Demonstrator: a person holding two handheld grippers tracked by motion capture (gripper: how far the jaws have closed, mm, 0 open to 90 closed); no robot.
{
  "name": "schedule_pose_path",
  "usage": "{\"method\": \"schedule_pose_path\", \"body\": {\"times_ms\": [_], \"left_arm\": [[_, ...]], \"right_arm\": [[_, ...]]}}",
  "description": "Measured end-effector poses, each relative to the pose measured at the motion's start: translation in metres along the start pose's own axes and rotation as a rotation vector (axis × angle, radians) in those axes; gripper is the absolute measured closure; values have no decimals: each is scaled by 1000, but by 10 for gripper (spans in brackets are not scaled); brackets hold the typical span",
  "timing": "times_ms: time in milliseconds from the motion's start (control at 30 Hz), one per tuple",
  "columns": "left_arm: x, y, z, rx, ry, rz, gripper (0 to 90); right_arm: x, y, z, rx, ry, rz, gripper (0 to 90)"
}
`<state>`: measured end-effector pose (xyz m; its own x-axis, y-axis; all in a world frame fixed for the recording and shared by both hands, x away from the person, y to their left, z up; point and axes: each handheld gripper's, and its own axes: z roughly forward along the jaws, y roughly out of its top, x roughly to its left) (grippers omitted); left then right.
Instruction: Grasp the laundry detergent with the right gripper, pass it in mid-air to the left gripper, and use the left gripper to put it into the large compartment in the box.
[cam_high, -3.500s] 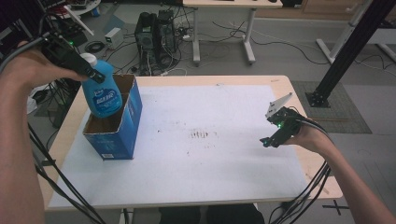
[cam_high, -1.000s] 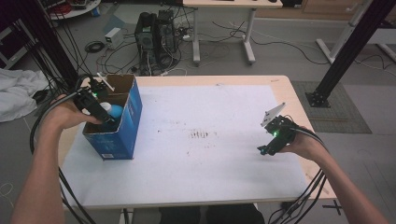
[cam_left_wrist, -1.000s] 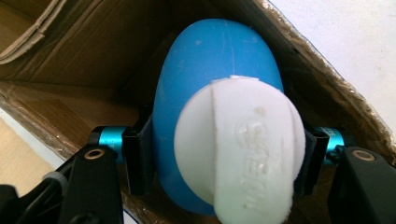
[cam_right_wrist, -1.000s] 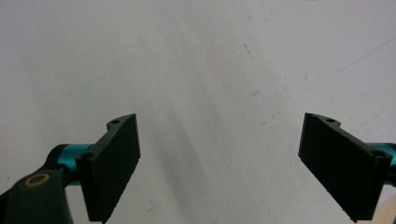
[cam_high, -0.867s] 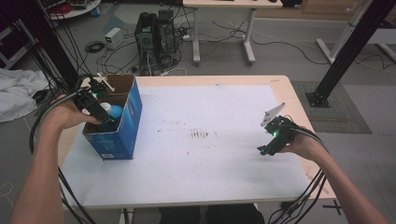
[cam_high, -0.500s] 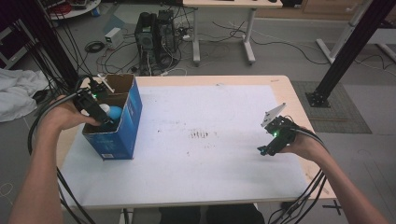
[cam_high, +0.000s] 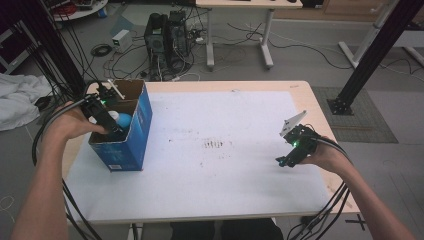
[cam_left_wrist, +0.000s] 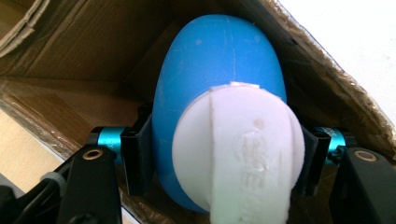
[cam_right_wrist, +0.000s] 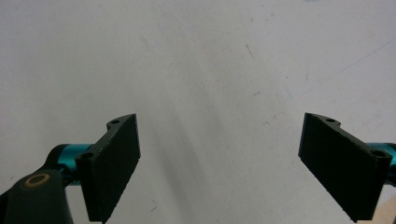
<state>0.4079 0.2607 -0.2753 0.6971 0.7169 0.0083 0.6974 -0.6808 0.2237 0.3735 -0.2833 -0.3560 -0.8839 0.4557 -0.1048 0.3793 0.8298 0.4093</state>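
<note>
A blue bottle (cam_high: 123, 120) with a white cap stands down inside a blue cardboard box (cam_high: 129, 150) at the table's left. My left gripper (cam_high: 113, 128) reaches into the box. In the left gripper view its jaws sit on either side of the bottle (cam_left_wrist: 210, 70), just below the white cap (cam_left_wrist: 238, 154), and the pads (cam_left_wrist: 137, 158) touch it. The left gripper (cam_left_wrist: 224, 161) has just been opening a little with the bottle still between the jaws. My right gripper (cam_high: 283, 161) rests low over the white table top at the right, open, with nothing between its jaws (cam_right_wrist: 233, 163).
The white table top (cam_high: 225, 185) lies between the box and my right hand, with dark scuff marks (cam_high: 215, 144) near its middle. Cables trail from both grippers off the near edge. On the floor behind the table are computer towers (cam_high: 167, 32), another desk and a black frame.
Since 3.5 s ago the bottle has come down from above the box to inside it, with my left hand lowered to the rim. Over the last second nothing visibly moved.
</note>
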Motion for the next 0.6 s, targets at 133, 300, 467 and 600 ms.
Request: {"method": "schedule_pose_path", "body": {"times_ms": [133,300,467,600], "left_arm": [[1,2,-1,23,7,14,369],[1,4,0,42,5,18,337],[2,5,-2,28,10,10,333],[2,6,-5,25,11,16,320]], "right_arm": [[0,-1,1,-3,1,2,120],[0,-1,1,-14,0,3,120],[0,-1,1,-12,-1,2,120],[0,-1,1,-13,-1,4,119]]}}
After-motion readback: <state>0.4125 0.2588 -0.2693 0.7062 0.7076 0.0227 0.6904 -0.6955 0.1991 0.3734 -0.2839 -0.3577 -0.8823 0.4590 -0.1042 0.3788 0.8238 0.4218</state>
